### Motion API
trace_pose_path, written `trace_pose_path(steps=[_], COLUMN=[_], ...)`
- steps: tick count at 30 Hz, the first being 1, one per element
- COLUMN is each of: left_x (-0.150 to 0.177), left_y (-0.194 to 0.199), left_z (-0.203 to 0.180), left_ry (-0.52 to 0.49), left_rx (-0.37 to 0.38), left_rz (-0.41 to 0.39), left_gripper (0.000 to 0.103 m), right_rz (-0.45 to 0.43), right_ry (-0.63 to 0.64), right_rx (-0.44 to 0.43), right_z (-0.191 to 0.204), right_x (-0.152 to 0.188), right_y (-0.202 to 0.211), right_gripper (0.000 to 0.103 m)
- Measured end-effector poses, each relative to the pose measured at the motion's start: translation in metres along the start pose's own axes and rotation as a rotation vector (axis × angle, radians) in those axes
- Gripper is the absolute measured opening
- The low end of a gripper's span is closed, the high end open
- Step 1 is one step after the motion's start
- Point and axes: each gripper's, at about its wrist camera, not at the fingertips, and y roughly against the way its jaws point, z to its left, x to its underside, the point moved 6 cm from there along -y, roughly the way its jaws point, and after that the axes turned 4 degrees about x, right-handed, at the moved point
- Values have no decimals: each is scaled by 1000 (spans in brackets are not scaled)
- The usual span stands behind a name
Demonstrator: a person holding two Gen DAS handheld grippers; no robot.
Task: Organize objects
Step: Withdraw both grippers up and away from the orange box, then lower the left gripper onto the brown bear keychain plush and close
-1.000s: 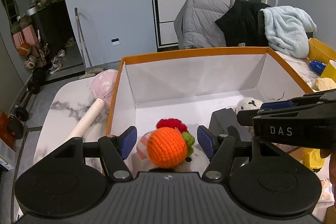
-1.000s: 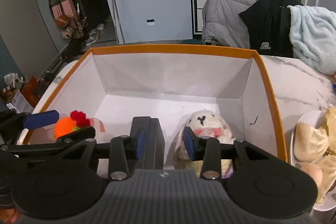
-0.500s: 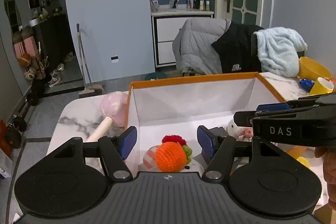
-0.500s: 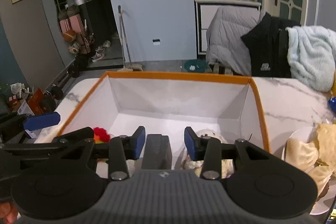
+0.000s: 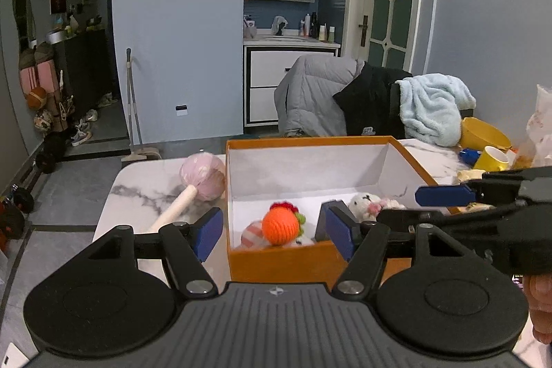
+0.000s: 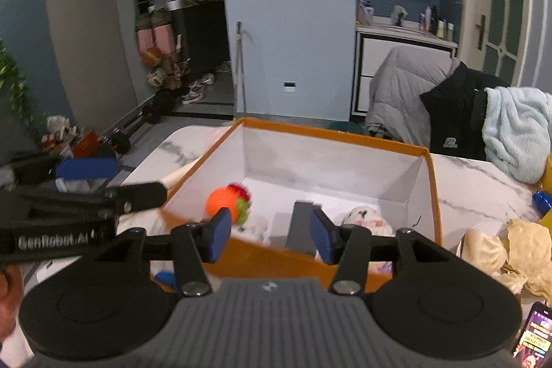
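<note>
Orange crochet toy [image 5: 280,226] lies inside orange box [image 5: 310,259], ahead of left gripper [image 5: 274,231], between its wide-spread empty fingers. Right gripper [image 6: 270,235] also wide, empty, grey block [image 6: 299,225] ahead.

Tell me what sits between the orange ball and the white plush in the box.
A dark grey block stands between the orange ball and the white plush, inside the box; both wrist views show it.

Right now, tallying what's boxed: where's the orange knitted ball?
Inside the orange box, near its front-left corner, the orange knitted ball lies left of the white plush.
</note>
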Motion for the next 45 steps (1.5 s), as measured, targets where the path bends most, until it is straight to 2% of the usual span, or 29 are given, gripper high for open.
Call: trace_pose_path(steps=[6, 12, 18, 22, 24, 27, 32, 45], left_x=[18, 36, 67, 103, 120, 129, 134, 143], left_y=[15, 21, 17, 5, -2, -4, -5, -18], left_z=[1, -3, -13, -18, -22, -25, -17, -8], left_ry=[16, -1, -4, -19, -59, -95, -42, -5], left_rx=[31, 48, 83, 80, 76, 79, 83, 41], left_rz=[15, 71, 119, 187, 242, 261, 275, 319], left_gripper=[78, 78, 79, 80, 80, 80, 82, 88], right_rz=[50, 131, 194, 234, 257, 275, 296, 332], right_ry=[63, 69, 84, 47, 13, -21, -66, -124], right_rx=[-32, -44, -44, -61, -61, -53, -49, -37], right_z=[9, 3, -3, -14, -22, -31, -41, -55], right_x=[43, 82, 114, 132, 138, 143, 142, 150], right_y=[27, 40, 43, 40, 37, 31, 24, 12], right_gripper=[54, 55, 57, 58, 60, 60, 67, 69])
